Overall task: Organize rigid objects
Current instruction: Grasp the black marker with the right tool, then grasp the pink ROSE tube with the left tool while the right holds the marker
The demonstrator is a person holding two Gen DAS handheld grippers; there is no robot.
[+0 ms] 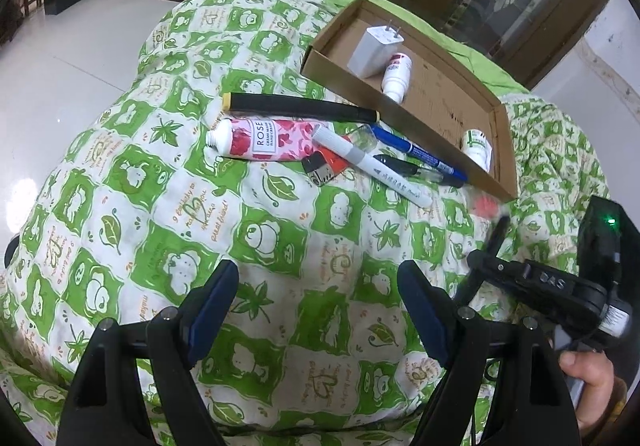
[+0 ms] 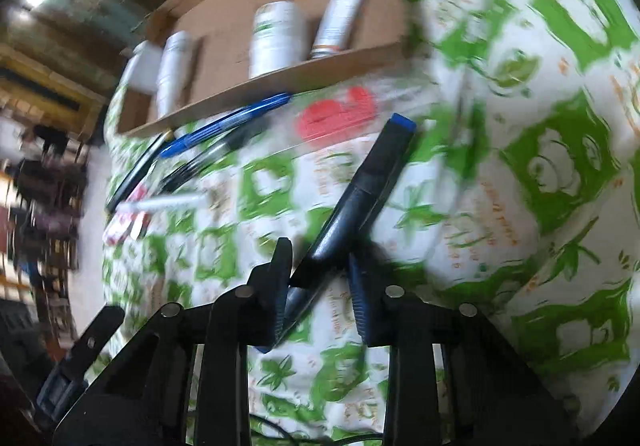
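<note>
One dark pen [image 2: 360, 182] clamped between right gripper [image 2: 320, 286] jaws, above quilt [image 2: 540, 126], near cardboard tray [image 2: 280, 82].
Best kept level, released low inside tray; left gripper [image 1: 316, 306] wide open, empty.

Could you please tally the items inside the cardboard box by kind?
In the cardboard box:
Charger plug: 1
White bottles: 2
Tube: 1
Total: 4
</note>
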